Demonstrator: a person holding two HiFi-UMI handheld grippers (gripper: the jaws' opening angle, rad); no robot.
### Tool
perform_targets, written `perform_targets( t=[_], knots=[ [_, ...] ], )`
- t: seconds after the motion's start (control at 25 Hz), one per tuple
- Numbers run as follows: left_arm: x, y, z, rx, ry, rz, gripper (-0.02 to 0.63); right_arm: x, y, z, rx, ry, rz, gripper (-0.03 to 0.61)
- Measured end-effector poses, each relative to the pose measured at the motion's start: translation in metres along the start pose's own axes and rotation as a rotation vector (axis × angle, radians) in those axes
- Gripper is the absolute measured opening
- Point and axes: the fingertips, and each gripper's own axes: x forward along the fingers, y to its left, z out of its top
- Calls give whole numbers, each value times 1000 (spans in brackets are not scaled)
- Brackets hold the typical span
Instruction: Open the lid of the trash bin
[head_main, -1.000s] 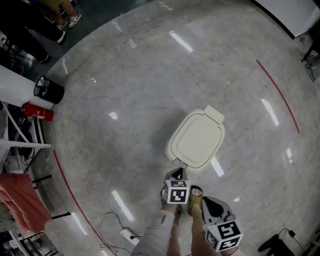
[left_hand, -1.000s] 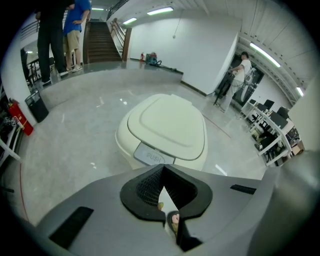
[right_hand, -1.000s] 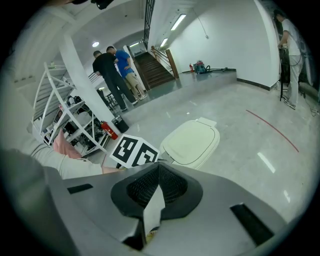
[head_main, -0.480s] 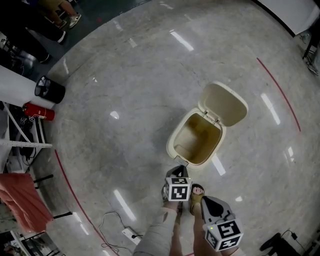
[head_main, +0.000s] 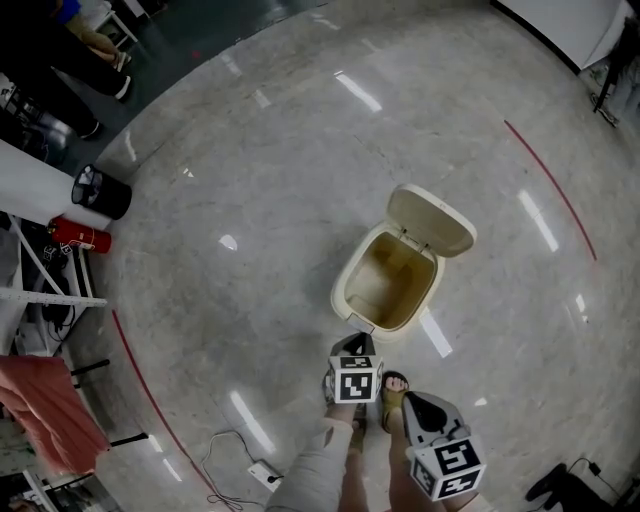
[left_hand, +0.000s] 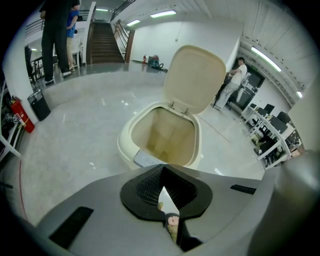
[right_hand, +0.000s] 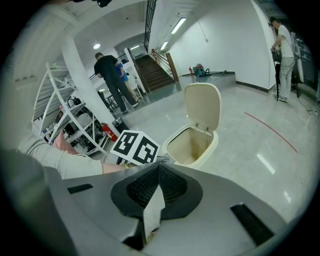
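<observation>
The left gripper (left_hand: 162, 167) has its jaws clenched together on nothing, only a thin wedge of floor showing behind the black pads, and the right gripper (right_hand: 158, 166) is pinched closed the same way, empty. In the head view, the left gripper (head_main: 352, 343) points toward 12 o'clock, its tip just short of the near edge of the trash bin (head_main: 345, 287); whether it touches there I cannot tell. The right gripper (head_main: 411, 399) hangs at about 4 o'clock from the left one, close beside it and farther from the bin. A sandalled foot (head_main: 392, 385) stands on the floor between the two. The cream trash bin (left_hand: 126, 137) sits on the polished grey floor (head_main: 250, 150), its mouth uncovered and its inside bare as far as can be seen. A small grey plate (left_hand: 145, 159) sits at its near rim. The lid (head_main: 430, 220) is swung up on hinges at the bin's far edge, toward 1 o'clock, and leans back; from the left gripper view the lid (left_hand: 195, 77) stands nearly upright, and the right gripper view shows the same raised lid (right_hand: 202, 107) over the bin (right_hand: 210, 147). Well off at 10 o'clock, by a white column, a red fire extinguisher (head_main: 78, 235) lies beside a black bucket (head_main: 100, 188), and a red line (head_main: 550, 190) curves across the floor at 2 o'clock.
</observation>
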Motion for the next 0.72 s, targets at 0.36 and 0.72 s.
perform_targets(
  t=[0.36,0.72],
  knots=[
    [-70,-22,24,30,-47,-29,3,-39,22,18,-5,-72,-39,3],
    [-163,-60,37,47,-85,-107,3,-94,45,24,-9,-131,-81,3]
  ],
)
